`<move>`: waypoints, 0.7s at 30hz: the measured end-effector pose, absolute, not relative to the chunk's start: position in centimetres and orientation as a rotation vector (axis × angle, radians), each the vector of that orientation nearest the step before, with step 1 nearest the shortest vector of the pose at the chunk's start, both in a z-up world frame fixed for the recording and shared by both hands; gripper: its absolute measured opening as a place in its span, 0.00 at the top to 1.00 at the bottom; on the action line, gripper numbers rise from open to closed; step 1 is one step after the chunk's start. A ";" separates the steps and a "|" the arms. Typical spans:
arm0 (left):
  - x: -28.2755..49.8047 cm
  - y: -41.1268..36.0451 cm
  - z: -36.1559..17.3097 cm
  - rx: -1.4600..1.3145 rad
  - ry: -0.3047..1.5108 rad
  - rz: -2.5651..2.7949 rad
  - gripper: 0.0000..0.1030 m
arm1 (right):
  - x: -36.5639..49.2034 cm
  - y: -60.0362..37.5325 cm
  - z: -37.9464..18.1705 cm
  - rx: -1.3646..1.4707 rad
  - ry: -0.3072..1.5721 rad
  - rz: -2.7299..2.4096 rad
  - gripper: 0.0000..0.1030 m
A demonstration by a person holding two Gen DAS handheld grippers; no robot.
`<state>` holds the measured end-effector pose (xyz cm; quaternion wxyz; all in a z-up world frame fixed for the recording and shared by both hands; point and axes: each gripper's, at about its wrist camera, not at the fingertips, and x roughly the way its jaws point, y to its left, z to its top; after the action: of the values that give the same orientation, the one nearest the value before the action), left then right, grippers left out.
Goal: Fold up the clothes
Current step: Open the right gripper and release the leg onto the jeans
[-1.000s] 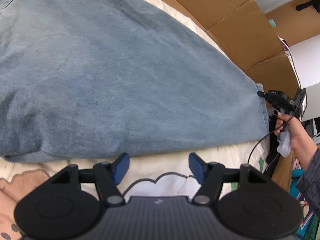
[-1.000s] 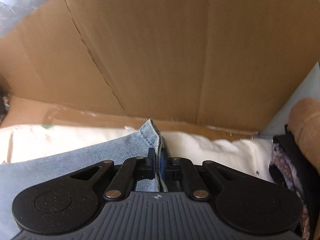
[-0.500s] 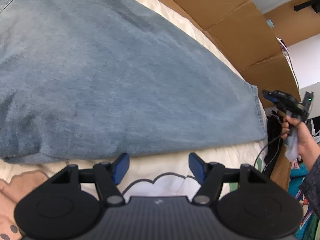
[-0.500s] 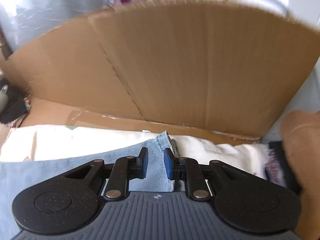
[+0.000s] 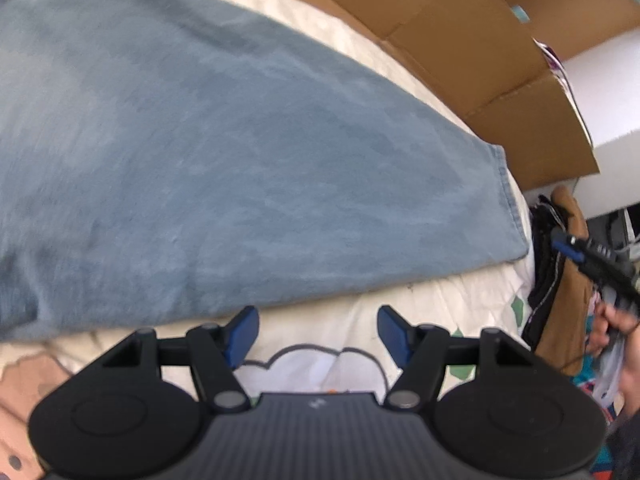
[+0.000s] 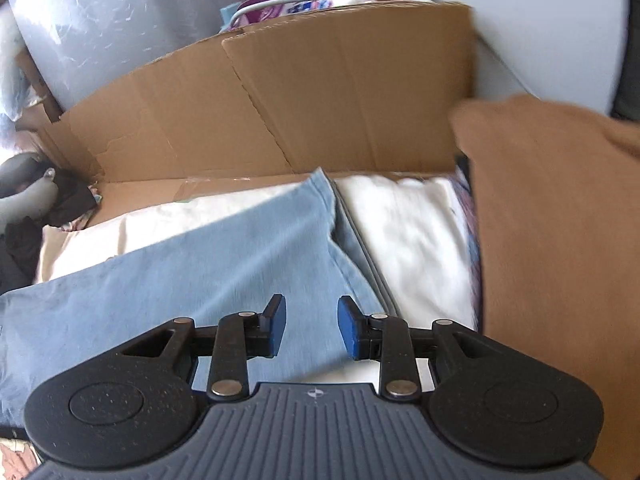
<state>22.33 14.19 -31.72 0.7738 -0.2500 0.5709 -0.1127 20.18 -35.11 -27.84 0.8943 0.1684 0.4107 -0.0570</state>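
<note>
My right gripper (image 6: 311, 327) fingers are opening, empty, above the jeans (image 6: 192, 268); my left gripper (image 5: 318, 334) fingers stand apart, empty. A careless regrasp could rumple the flat denim.

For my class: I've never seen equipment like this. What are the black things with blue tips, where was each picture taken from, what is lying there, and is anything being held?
There is no robot here. A person holds a hand tool in each hand, each with two blue-tipped fingers and its own camera looking along them. One picture comes from the left gripper, the other from the right gripper. A blue denim garment lies flat on a cream bedsheet, with a cardboard box behind. Nothing is held: the left fingers stand apart over the sheet, and the right fingers are opening with nothing between them, above the denim.
</note>
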 end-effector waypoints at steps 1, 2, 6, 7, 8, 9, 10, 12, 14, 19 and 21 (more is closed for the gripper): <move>22.7 14.0 -31.4 -0.524 1.238 -0.247 0.34 | 19.3 -35.1 -28.2 0.364 0.836 -0.134 0.65; 23.1 13.8 -31.0 -0.506 1.240 -0.249 0.34 | 18.5 -35.3 -28.6 0.386 0.823 -0.147 0.65; 24.1 12.9 -30.0 -0.446 1.248 -0.257 0.34 | 16.6 -35.2 -30.1 0.444 0.786 -0.163 0.65; 24.2 12.6 -29.9 -0.426 1.253 -0.263 0.34 | 16.4 -35.2 -30.6 0.459 0.780 -0.161 0.65; 24.3 12.2 -29.7 -0.405 1.261 -0.268 0.34 | 16.3 -35.2 -31.0 0.474 0.775 -0.160 0.65; 24.4 11.8 -29.6 -0.389 1.269 -0.272 0.34 | 16.4 -35.3 -31.3 0.490 0.770 -0.161 0.65; 24.5 11.5 -29.6 -0.378 1.278 -0.277 0.34 | 16.6 -35.5 -31.7 0.516 0.764 -0.164 0.65; 24.6 10.7 -29.6 -0.360 1.295 -0.286 0.34 | 16.9 -35.8 -32.6 0.570 0.752 -0.172 0.62; 24.7 9.8 -29.8 -0.332 1.301 -0.301 0.34 | 17.3 -36.1 -33.5 0.622 0.746 -0.182 0.58; 24.5 8.0 -31.6 -0.344 1.305 -0.325 0.34 | 18.2 -36.2 -35.2 0.667 0.774 -0.192 0.57; 24.4 7.6 -32.0 -0.372 1.311 -0.326 0.34 | 18.2 -36.5 -35.7 0.686 0.784 -0.224 0.57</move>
<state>24.39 7.56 -31.96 0.7644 -0.1712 0.6032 -0.1499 18.25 -36.54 -35.72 0.8615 0.3268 0.3737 -0.1068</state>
